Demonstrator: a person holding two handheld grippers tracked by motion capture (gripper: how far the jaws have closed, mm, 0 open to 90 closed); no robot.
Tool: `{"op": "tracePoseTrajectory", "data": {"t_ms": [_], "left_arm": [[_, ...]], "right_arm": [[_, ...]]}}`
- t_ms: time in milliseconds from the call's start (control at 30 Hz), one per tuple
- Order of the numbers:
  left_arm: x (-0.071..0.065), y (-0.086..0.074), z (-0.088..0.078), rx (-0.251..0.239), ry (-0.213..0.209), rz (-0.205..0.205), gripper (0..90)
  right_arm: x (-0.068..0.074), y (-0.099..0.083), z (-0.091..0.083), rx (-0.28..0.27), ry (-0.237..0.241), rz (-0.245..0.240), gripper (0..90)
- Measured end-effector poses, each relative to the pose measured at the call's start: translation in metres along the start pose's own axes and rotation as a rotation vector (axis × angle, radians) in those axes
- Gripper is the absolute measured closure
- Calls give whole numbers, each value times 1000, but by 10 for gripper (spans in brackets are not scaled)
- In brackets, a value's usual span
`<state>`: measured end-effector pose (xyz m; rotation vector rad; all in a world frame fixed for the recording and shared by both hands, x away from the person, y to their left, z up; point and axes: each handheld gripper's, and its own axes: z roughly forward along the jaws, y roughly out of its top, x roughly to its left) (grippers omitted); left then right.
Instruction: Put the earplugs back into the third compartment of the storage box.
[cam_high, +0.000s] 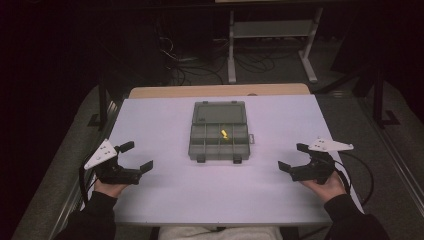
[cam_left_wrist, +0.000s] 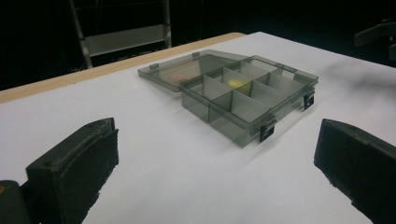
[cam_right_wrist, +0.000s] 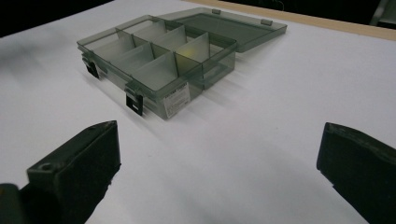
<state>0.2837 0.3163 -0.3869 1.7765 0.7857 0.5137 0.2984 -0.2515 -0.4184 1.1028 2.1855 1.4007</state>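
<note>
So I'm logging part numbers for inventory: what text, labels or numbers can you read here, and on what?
Nothing reads clearly.
White sticker on the end wall of the compartment box: print too small and blurred to read.
Pale label under the open lid: too blurred to read.

Room dim, surroundings near black | white table (cam_high: 165, 200) lit from overhead, mild glare | soft faint shadows | close jaws slightly blurred, grainy

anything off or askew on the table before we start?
Nothing stands out. The grey compartment box sits square mid-table, its lid folded flat open behind it, not cracked. One small yellow piece lies inside a compartment, nothing spilled. The left gripper and right gripper are open, apart from the box.
</note>
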Motion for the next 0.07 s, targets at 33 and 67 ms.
{"op": "tracePoseTrajectory", "data": {"t_ms": [33, 67], "left_arm": [[0, 0, 0, -1, 0, -1, 0], [0, 0, 0, -2, -1, -2, 0]], "right_arm": [[0, 0, 0, -7, -4, -5, 0], [0, -1, 0, -8, -9, -8, 0]]}}
